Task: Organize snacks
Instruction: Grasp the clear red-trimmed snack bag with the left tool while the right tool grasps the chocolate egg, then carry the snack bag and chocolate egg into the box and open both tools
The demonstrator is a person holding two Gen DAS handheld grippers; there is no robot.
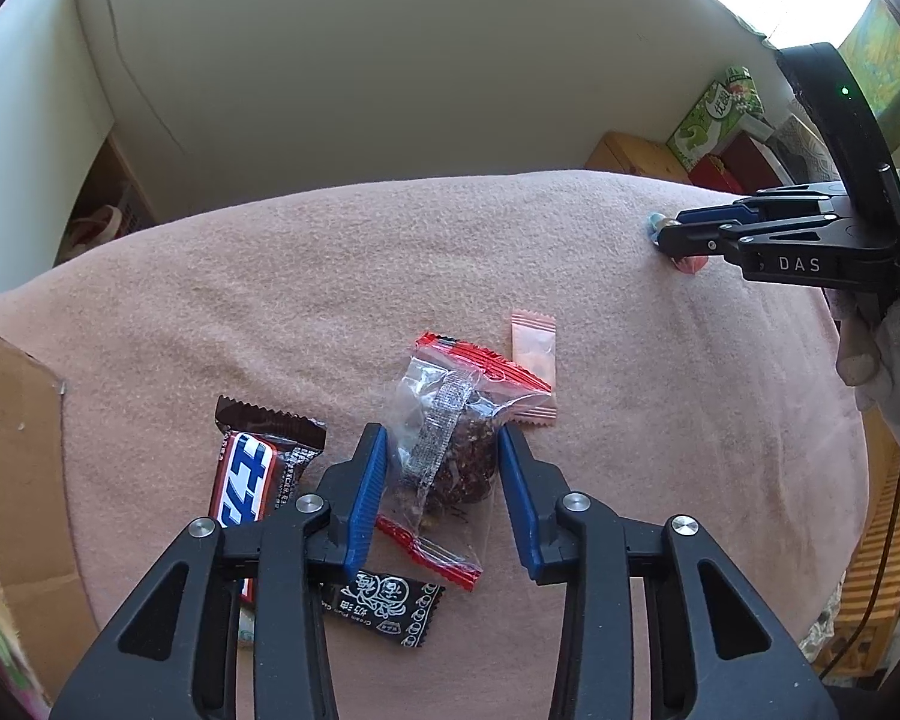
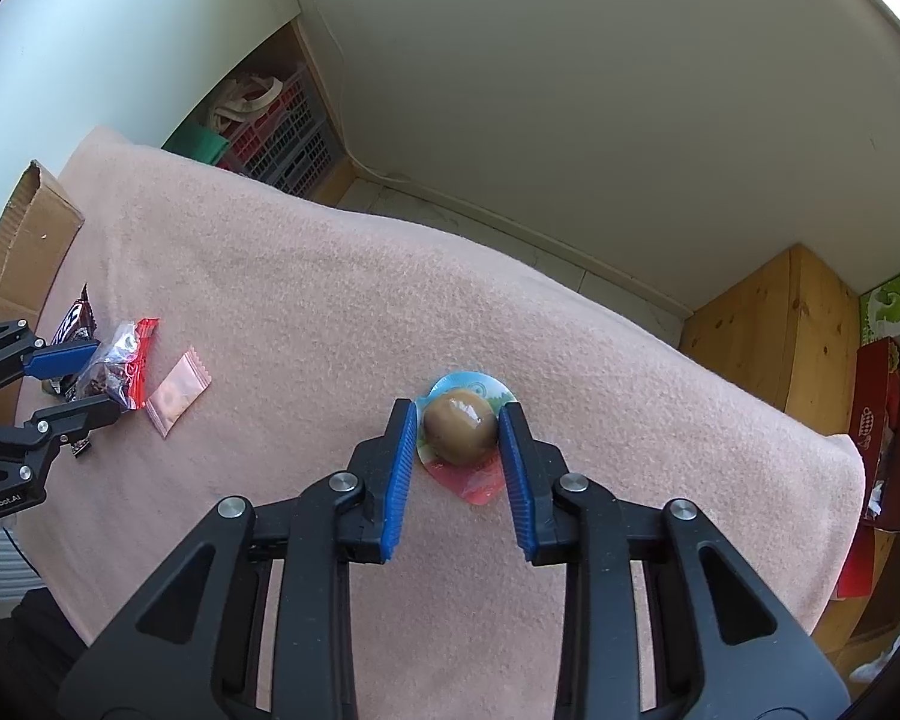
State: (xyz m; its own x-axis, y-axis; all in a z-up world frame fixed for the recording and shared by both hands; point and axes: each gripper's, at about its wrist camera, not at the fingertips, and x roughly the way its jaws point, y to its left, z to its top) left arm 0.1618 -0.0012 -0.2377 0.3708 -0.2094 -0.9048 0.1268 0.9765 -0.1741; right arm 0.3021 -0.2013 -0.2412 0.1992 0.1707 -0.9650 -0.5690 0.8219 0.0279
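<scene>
Left gripper (image 1: pixel 438 468): jaws pinching the clear snack packet (image 1: pixel 450 450) at its bulging dark filling, mid-counter; light, crinkly, slippery film; crumbly contents, so take the bulge gently. Right gripper (image 2: pixel 457 438): jaws closed against the domed jelly cup (image 2: pixel 459 432), farther along the pink cover (image 2: pixel 330 276); smooth, squashy; label illegible; cardboard box (image 1: pixel 12 450) interior cut off.

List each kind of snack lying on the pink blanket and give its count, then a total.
Chocolate bar: 1
Clear packet with red ends: 1
Pink sachet: 1
Black printed packet: 1
Jelly cup: 1
Total: 5
</scene>
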